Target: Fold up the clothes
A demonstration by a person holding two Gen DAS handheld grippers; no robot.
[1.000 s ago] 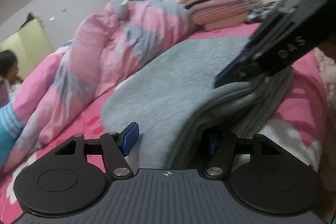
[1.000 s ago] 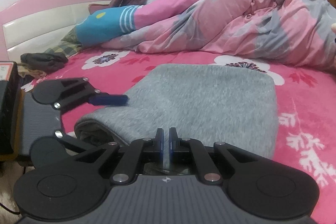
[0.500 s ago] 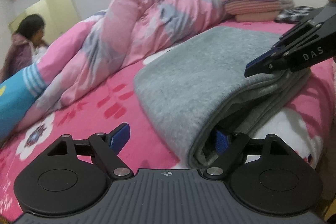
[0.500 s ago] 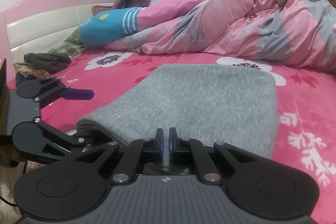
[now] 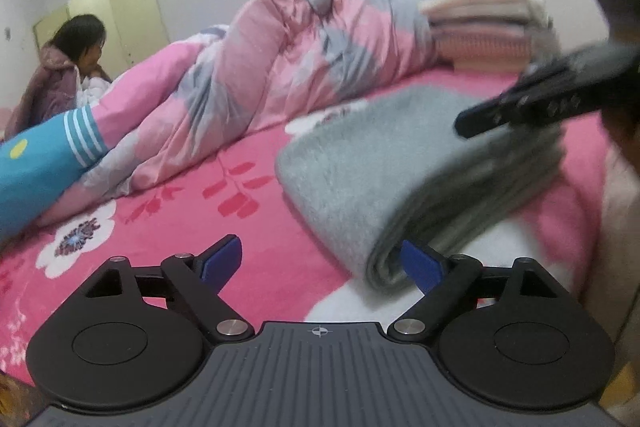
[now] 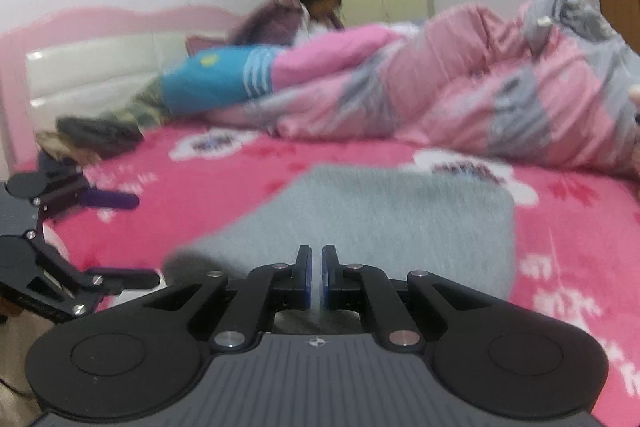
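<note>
Left wrist: left tongs (image 5: 320, 263) opening beside grey garment (image 5: 384, 163); right tongs (image 6: 317, 277) clamp it.

Grey garment (image 5: 360, 163); hot-pink bedsheet (image 5: 200, 227), white and red flowers; pink-grey patched duvet (image 5: 280, 59); blue gripper pads (image 5: 420, 263).

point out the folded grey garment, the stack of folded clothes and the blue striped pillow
folded grey garment (image 5: 352, 163): left wrist view, on its fuzzy top face
stack of folded clothes (image 5: 480, 23): left wrist view, on the stack's front edge
blue striped pillow (image 6: 216, 85): right wrist view, on its blue side
</note>
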